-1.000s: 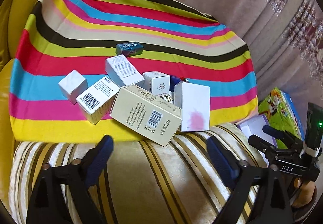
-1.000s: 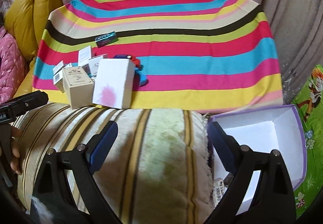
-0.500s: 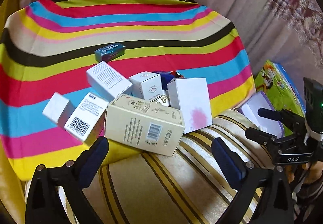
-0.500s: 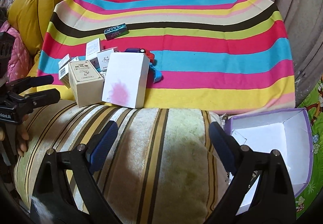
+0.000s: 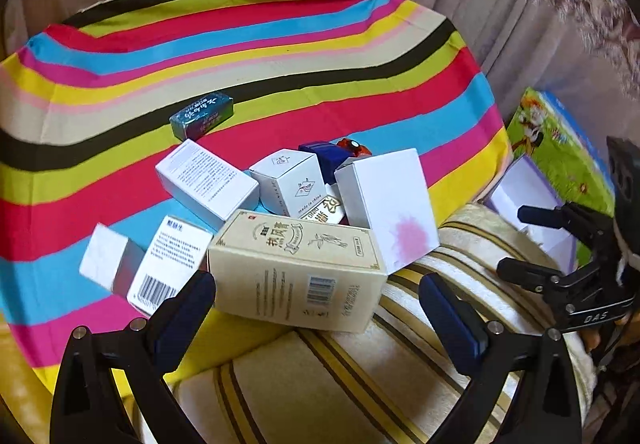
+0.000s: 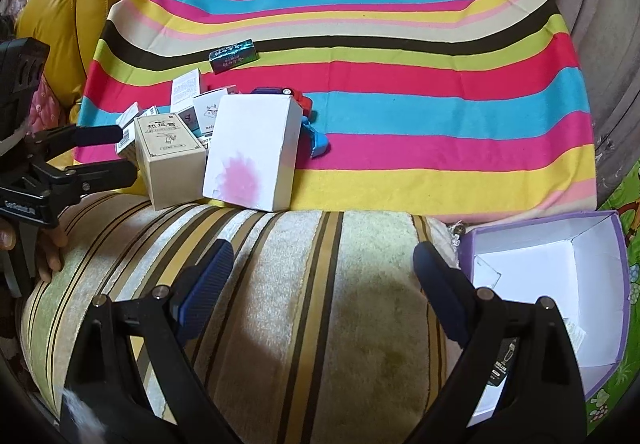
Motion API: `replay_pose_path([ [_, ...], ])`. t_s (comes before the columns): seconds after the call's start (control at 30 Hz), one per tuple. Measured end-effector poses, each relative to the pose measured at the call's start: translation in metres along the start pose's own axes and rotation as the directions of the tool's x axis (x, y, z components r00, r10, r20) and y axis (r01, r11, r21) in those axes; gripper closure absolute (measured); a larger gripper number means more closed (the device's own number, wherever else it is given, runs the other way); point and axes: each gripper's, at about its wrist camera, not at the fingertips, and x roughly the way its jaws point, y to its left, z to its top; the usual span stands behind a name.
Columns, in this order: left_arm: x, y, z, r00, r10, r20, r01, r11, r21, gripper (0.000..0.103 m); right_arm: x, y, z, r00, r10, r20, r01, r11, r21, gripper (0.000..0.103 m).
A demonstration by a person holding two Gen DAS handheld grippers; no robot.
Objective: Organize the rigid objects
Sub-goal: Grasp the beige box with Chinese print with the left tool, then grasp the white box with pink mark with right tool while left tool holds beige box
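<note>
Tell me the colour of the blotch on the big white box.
Pink, on the white box; clearest in the right wrist view.

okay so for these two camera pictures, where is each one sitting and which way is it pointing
Left wrist view: on the left gripper, angled down at the beige box between its open fingers; the right gripper shows at the right edge.
Right wrist view: on the right gripper, angled down at the striped cushion; the left gripper enters from the left.
Shared: beige box, pink-stained white box, purple-edged box.

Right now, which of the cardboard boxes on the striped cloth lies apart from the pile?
The small dark teal box, alone on the black and green stripes; the white and beige ones cluster together.
</note>
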Motion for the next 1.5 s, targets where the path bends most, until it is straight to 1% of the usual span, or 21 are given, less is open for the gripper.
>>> replay_pose_path([
  [0.1,0.004,-0.002,0.002,1.000,0.026,-0.011,-0.025,0.999,0.027,0.000,0.003,-0.001,0.000,1.000,0.010,-0.009,-0.010,1.000,0.010,0.010],
  [0.27,0.013,-0.004,0.005,0.998,0.039,-0.042,-0.037,0.998,0.047,0.000,0.008,-0.002,0.001,0.999,0.022,-0.025,-0.021,1.000,0.020,0.010],
  [0.37,0.017,-0.001,0.007,0.998,0.033,-0.052,-0.031,0.999,0.043,0.000,0.010,-0.001,0.001,0.999,0.023,-0.031,-0.023,1.000,0.018,0.010],
  [0.5,0.024,-0.002,0.009,0.997,0.046,-0.058,-0.042,0.997,0.068,0.000,0.011,0.000,0.002,0.999,0.022,-0.039,-0.022,1.000,0.019,0.010],
  [0.63,0.022,0.004,0.011,0.998,0.050,-0.046,-0.048,0.998,0.047,0.000,0.012,0.003,0.003,0.999,0.013,-0.045,-0.012,1.000,0.006,0.010],
  [0.7,0.019,0.006,0.011,0.998,0.039,-0.040,-0.037,0.998,0.042,0.000,0.012,0.005,0.004,0.999,0.007,-0.047,-0.007,1.000,0.002,0.010],
  [0.83,0.025,0.003,0.012,0.997,0.052,-0.062,-0.047,0.996,0.075,0.000,0.014,0.008,0.005,0.999,0.002,-0.053,-0.002,1.000,-0.001,0.010],
  [0.93,0.027,0.005,0.013,0.997,0.040,-0.066,-0.035,0.997,0.071,0.000,0.015,0.011,0.006,0.999,-0.004,-0.053,0.003,1.000,-0.012,0.010],
  [1.07,0.030,0.004,0.013,0.997,0.032,-0.076,-0.026,0.996,0.087,0.000,0.016,0.012,0.008,0.999,-0.003,-0.054,0.003,1.000,-0.015,0.010],
  [1.2,0.039,-0.001,0.010,0.993,0.063,-0.097,-0.051,0.991,0.122,0.001,0.017,0.014,0.009,0.999,-0.010,-0.054,0.009,1.000,-0.021,0.010],
  [1.3,0.034,-0.004,0.009,0.996,0.048,-0.073,-0.038,0.991,0.131,0.002,0.018,0.017,0.011,0.999,-0.016,-0.052,0.015,0.999,-0.029,0.010],
  [1.4,0.029,-0.002,0.008,0.998,0.036,-0.044,-0.031,0.994,0.109,0.002,0.019,0.022,0.014,0.999,-0.017,-0.050,0.016,0.999,-0.030,0.010],
  [1.5,0.019,0.000,0.007,0.999,0.037,0.004,-0.037,0.996,0.077,0.002,0.022,0.030,0.019,0.999,-0.023,-0.049,0.021,0.999,-0.040,0.010],
])
